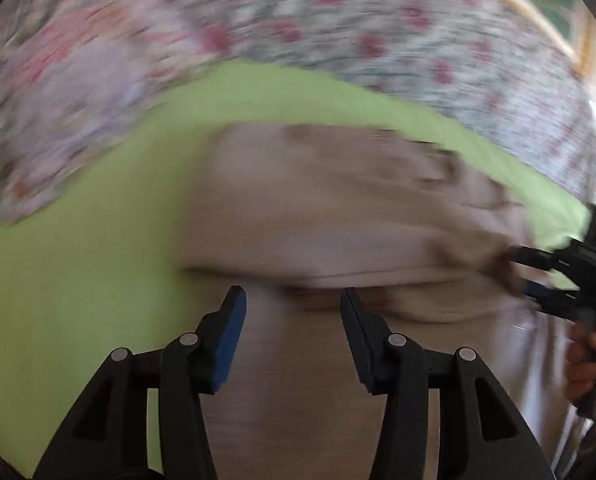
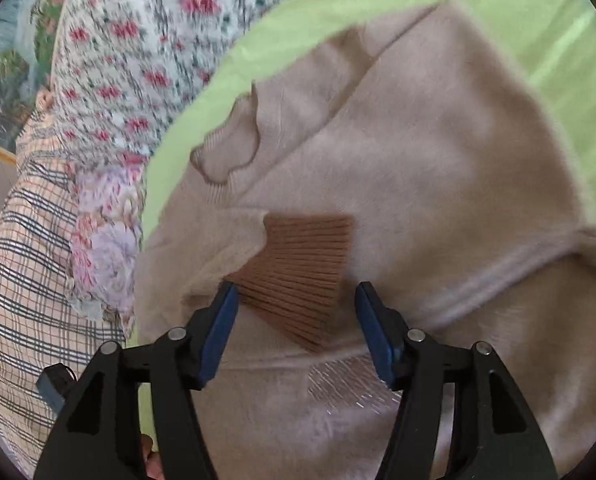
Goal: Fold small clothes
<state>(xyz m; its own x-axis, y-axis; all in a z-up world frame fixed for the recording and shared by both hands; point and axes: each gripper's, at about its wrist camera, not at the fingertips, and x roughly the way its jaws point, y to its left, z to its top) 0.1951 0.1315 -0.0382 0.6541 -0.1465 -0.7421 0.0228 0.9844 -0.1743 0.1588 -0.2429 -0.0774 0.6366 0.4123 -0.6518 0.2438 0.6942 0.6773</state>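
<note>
Garment: beige knit sweater (image 2: 398, 152) lies spread on the green sheet (image 2: 518, 12), directly ahead of and under both claws; partly folded, judging by the layered edges.
Cuff: brown ribbed cuff (image 2: 298, 272) rests on the sweater body, just ahead of the right claw and between the lines of its two fingers.
Collar: ribbed neck band (image 2: 226, 152) sits further ahead and to the left of the right claw, near the sheet's edge.
Right claw (image 2: 296, 312): released, jaws spread wide, nothing between the pads; it hovers just above the cuff, contact not clear.
Left claw (image 1: 292, 312): released, jaws apart, empty; a raised fold edge (image 1: 338, 276) of the sweater runs across just beyond its tips. This view is motion-blurred, detail poor.
Cross-view: in the left wrist view the right claw appears far right, at the sweater's side edge.
Surroundings: floral fabric (image 2: 138, 40) beyond the sheet, plaid cloth (image 2: 26, 240) to the left of the right claw.
Step (judgement): sleeve looks laid inward over the body; mid-fold, between grasps.
Next (judgement): each claw needs a firm pinch on one edge or hem, then a level carry-over so the sleeve stays tucked.
Risk (judgement): fluffy knit may slip or drag the layer beneath.
</note>
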